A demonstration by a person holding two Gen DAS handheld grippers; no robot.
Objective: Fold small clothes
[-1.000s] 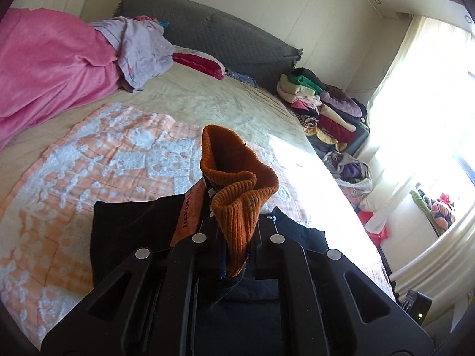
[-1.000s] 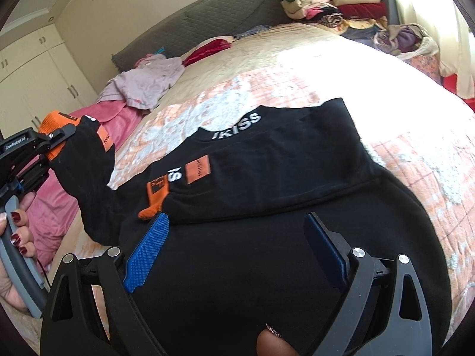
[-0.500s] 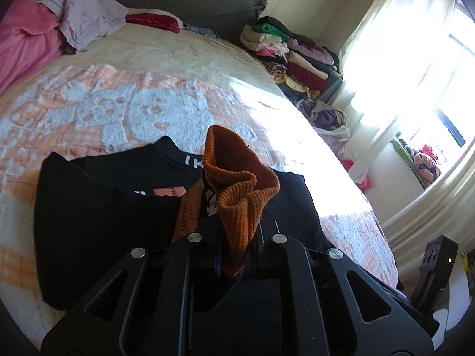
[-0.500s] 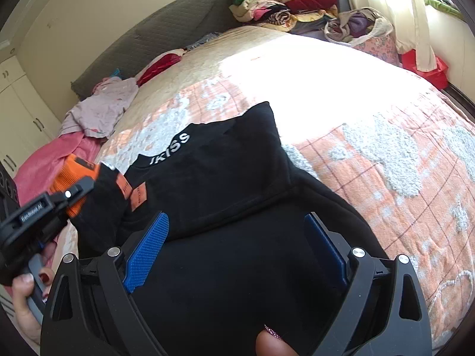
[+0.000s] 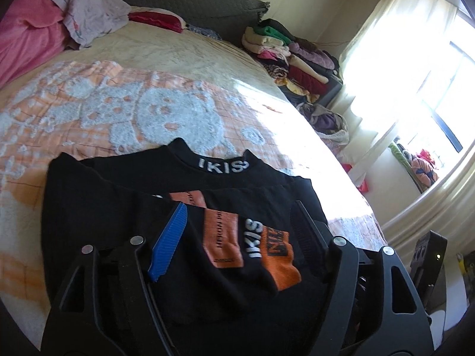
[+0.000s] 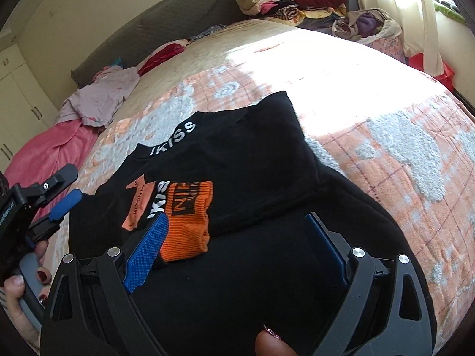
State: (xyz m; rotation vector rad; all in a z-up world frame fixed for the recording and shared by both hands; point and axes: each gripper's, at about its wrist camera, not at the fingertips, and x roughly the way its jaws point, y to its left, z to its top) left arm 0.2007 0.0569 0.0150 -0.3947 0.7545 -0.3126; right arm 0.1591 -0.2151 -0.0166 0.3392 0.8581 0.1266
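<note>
Item 1. Left gripper [image 5: 237,231]: jaws were spread wide with nothing between them, held just over the sleeve at 6 o'clock of the left wrist view. One blue pad [image 5: 169,246] was visible at 7 o'clock; the opposite finger was dark and unclear.

Item 2. Right gripper [image 6: 237,246]: jaws were likewise spread apart and empty, poised over the lower body of the garment at 6 o'clock of the right wrist view.

Item 3. Black sweatshirt [image 6: 267,178]: it was laid flat on the bedspread, collar lettering toward 12 o'clock, with both sleeves seemingly folded in across the chest. The orange ribbed cuff [image 6: 187,222] of the upper sleeve was found resting on the body, just beside the right gripper's left pad. The cloth was judged soft, limp and light, apt to sag and slide off its fold if lifted from one point. The thicker ribbed cuff or hem was judged the firmest place to pinch; for a fold of the body, the two lower corners were judged best taken together.

Item 4. Bedspread [image 5: 89,103]: orange and white, textured, likely to be grippy enough to keep the cloth in place.

Item 5. Pink blanket [image 5: 26,35]: heaped at 10 o'clock, well apart.

Item 6. Stacked clothes [image 5: 285,50]: piled beyond the bed at 1 o'clock.
</note>
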